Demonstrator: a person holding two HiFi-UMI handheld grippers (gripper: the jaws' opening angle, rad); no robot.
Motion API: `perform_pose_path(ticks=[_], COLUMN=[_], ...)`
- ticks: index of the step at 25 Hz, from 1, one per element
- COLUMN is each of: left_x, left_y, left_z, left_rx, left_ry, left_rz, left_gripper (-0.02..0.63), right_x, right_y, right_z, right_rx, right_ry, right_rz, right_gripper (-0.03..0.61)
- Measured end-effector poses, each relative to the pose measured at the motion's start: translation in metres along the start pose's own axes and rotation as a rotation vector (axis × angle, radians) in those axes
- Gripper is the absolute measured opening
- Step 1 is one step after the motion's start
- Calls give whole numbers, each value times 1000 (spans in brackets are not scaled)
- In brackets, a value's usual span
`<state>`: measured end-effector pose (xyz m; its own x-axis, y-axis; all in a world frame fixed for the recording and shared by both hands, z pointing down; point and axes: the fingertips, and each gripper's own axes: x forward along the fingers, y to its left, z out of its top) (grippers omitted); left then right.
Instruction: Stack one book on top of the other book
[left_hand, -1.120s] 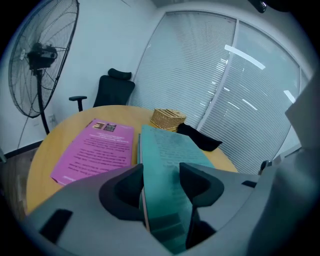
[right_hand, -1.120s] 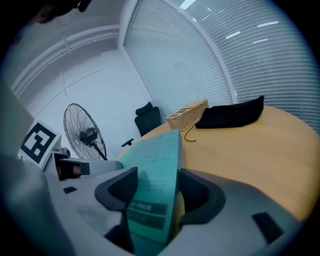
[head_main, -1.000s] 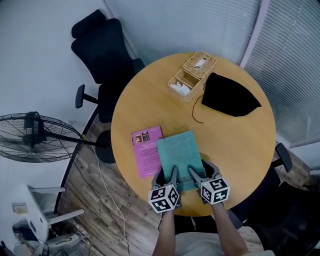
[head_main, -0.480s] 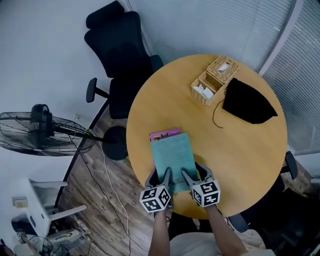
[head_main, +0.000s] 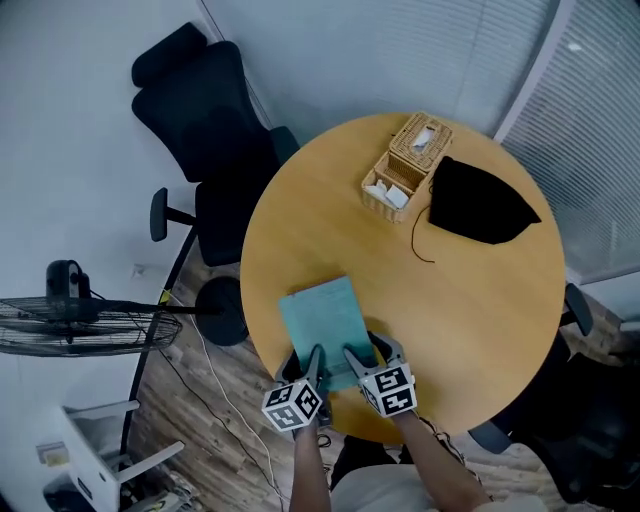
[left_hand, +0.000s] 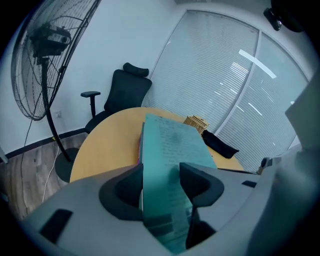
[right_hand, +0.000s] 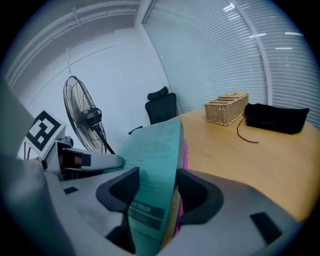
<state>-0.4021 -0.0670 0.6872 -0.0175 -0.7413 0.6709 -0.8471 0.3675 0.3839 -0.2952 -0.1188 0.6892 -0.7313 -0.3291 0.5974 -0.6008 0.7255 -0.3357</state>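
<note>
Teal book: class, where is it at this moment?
In the head view the teal book is at the round table's near edge, left of centre, on top of the pink book.

Beneath the teal paperback book (head_main: 322, 318), the pink book (right_hand: 185, 150) is hidden save one thin edge. The head view's left edge cuts off the black pedestal fan (head_main: 60, 325).

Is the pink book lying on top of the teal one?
No, the teal book is uppermost, and only a thin edge of the pink book shows underneath it in the right gripper view.
</note>
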Motion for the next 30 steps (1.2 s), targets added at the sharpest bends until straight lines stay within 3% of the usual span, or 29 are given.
perform_pose_path(ticks=[11,24,30], left_x=[16,20,1], left_y=[9,2,10], left_z=[-5,-8,-1], left_rx=[-11,-2,-64], left_ry=[51,41,-38], left_rz=[-12,-32,-54], left_gripper=[244,241,241], right_x=[14,15,-6], right_y=[-6,-16,-23], right_z=[-5,-9,8], right_rx=[37,66,56], right_ry=[38,61,-16], right_rz=[-9,13,-36], right_gripper=[252,256,224])
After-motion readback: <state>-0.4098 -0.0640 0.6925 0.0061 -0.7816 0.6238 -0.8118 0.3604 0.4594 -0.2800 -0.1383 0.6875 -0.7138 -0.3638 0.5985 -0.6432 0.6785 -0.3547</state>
